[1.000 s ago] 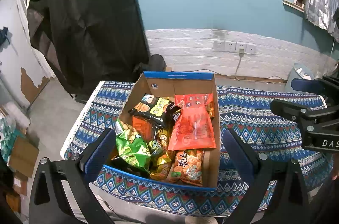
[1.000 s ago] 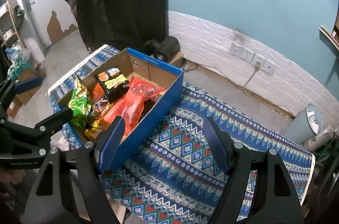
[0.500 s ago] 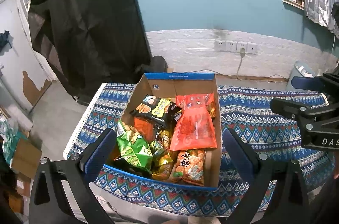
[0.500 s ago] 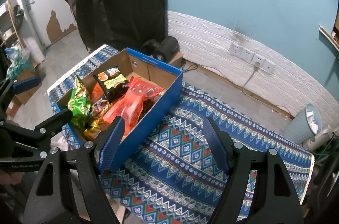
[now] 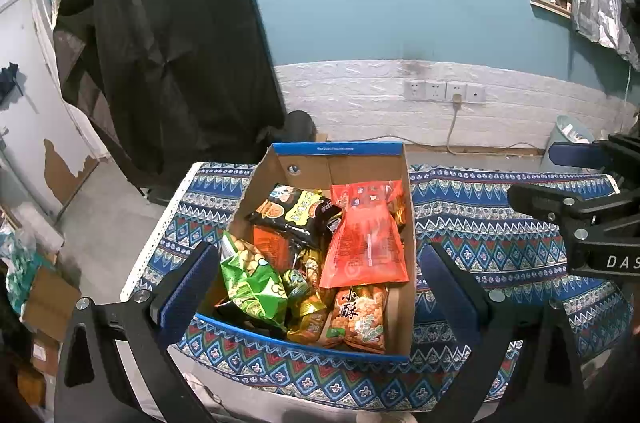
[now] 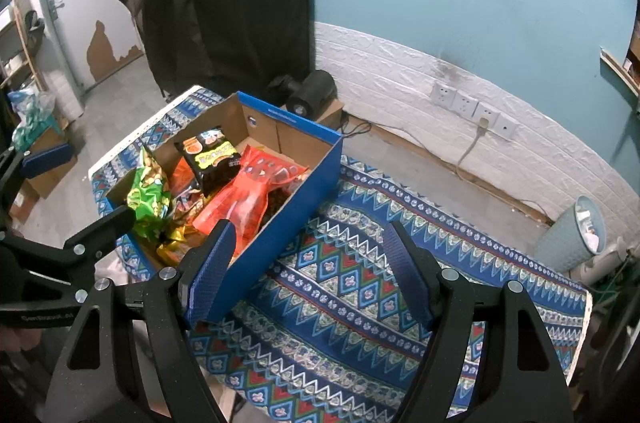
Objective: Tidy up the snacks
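- The snacks (image 5: 320,255) lie heaped in the box (image 5: 404,207) on the cloth-covered counter (image 5: 480,235); none lies loose on the cloth, which fits a sort already finished or one that will take them out.
- The left tool (image 5: 316,287) hangs spread wide and empty above the box's near end, lined up as if for its contents.
- The right tool (image 6: 308,271) is likewise released and empty, over bare cloth beside the box's blue wall.
- Open room lies right of the box; its left side sits near the counter edge.
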`<state>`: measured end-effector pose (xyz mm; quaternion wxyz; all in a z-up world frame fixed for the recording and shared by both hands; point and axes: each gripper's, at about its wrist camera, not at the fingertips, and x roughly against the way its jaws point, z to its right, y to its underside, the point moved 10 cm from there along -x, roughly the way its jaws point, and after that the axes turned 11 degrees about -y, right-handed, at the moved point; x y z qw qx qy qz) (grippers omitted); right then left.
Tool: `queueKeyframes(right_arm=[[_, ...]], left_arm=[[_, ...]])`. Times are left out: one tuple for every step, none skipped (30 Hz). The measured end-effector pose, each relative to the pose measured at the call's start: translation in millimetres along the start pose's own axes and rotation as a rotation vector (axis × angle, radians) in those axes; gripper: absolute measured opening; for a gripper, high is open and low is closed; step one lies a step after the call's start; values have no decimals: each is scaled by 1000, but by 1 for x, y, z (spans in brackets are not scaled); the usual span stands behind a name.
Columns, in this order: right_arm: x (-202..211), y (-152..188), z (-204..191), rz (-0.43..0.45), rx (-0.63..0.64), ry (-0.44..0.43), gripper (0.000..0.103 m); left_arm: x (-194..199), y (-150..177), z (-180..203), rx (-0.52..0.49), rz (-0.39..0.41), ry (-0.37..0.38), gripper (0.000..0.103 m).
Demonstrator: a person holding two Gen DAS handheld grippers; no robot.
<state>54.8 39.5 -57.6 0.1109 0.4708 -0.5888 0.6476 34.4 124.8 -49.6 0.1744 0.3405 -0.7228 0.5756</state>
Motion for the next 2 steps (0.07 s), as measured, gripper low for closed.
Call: queueKeyframes(right_arm=[[0, 0, 0, -1, 0, 0, 76], [0, 0, 1, -1, -1, -1, 76]], left_arm=[[0, 0, 0, -2, 0, 0, 102], [-1, 0, 1, -5, -2, 2, 102]])
